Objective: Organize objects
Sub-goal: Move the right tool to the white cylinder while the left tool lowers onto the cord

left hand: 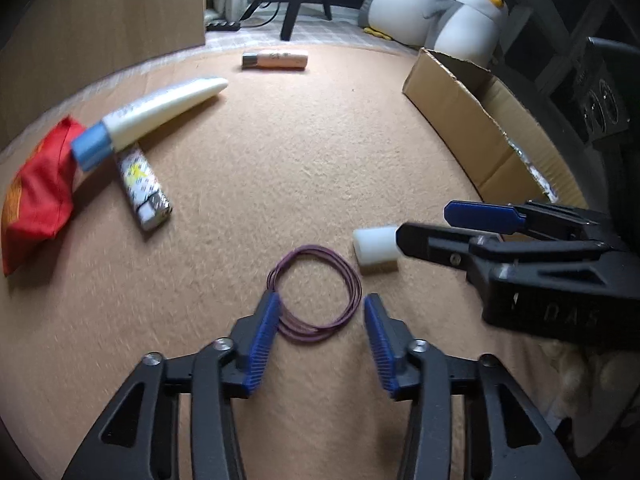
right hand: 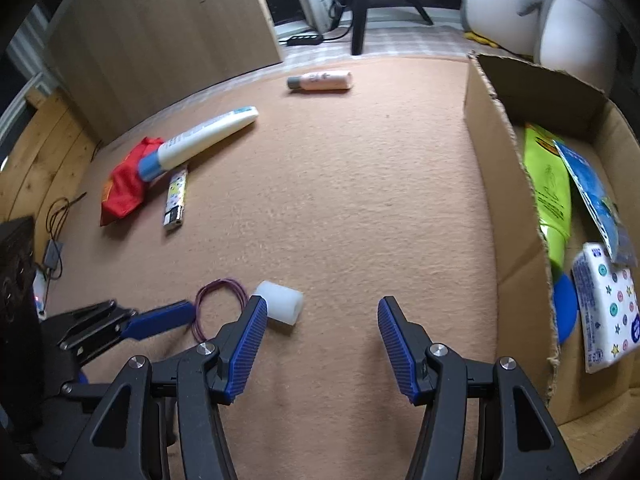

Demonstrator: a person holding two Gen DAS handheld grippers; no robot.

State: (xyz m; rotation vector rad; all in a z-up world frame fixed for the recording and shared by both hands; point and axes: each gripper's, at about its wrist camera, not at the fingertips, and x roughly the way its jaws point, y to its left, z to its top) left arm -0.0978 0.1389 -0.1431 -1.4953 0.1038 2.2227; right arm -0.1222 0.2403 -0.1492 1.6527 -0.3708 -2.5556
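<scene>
While both grippers hang over the tan carpet [left hand: 304, 168], the left gripper [left hand: 318, 304] stands with its blue pads apart and a loop of thin purple cord [left hand: 316, 292] lying flat on the carpet between them; the left pad sits at the edge of the loop, the right pad just clear of it, and neither presses on it. Just right of the cord lies a short white cylinder [left hand: 376, 246], and the right gripper [right hand: 322, 308] reaches in beside it with its jaws parted and nothing between them; in the right wrist view the cylinder [right hand: 280, 304] sits just beyond its left fingertip. Farther off to the left, a white tube with a blue cap [left hand: 152, 116] lies partly across a red packet [left hand: 36, 196] and a patterned lighter [left hand: 146, 188], and a pink bottle [left hand: 276, 60] rests near the carpet's far edge. An open cardboard box [right hand: 500, 184] at the right holds a green packet [right hand: 548, 184], a blue packet [right hand: 592, 188] and a pack of tissues [right hand: 604, 304].
</scene>
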